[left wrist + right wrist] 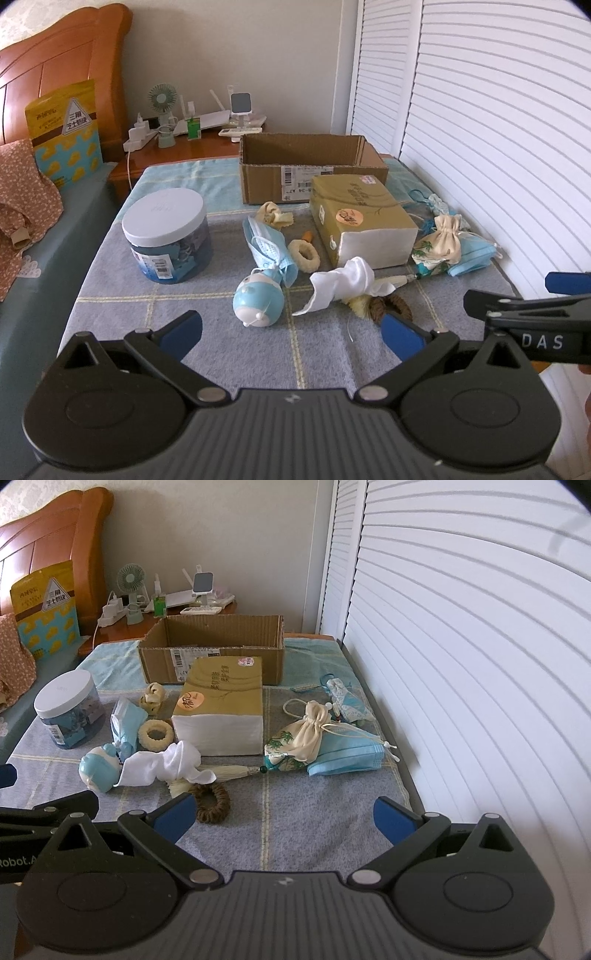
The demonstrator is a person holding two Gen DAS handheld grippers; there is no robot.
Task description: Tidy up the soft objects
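So, going from the left: a squat round plastic jar (168, 236) with a smooth white lid sits upright on the grey checked towel (184, 314), well apart from the soft stuff. Next over is a pleated blue face mask (267, 247), long axis running front to back and a bit tilted, its near end touching the glossy blue-and-white round toy (256, 301). Just beside the mask lies a fuzzy cream ring scrunchie (303, 256), flat, and behind it a small knotted cream fabric piece (274, 215).

Middle of the table: a crumpled white cloth (343, 282), silky looking, stretched roughly left-right, draped over a cream tassel (231, 773) and touching a brown knitted scrunchie (214, 803). Behind them sits a blocky gold-wrapped tissue pack (364, 218), and further back an open cardboard box (314, 171), long side across the view.

Right side: a cream drawstring pouch (295, 740) with green leaf print lies on a stack of blue masks (349, 757), neck pointing away toward the back; a patterned light-blue pouch (349, 701) is behind it.

Left gripper (291, 332) is spread wide, holding nothing, hovering near the toy. Right gripper (284, 818) is also wide and empty, hovering over bare towel.
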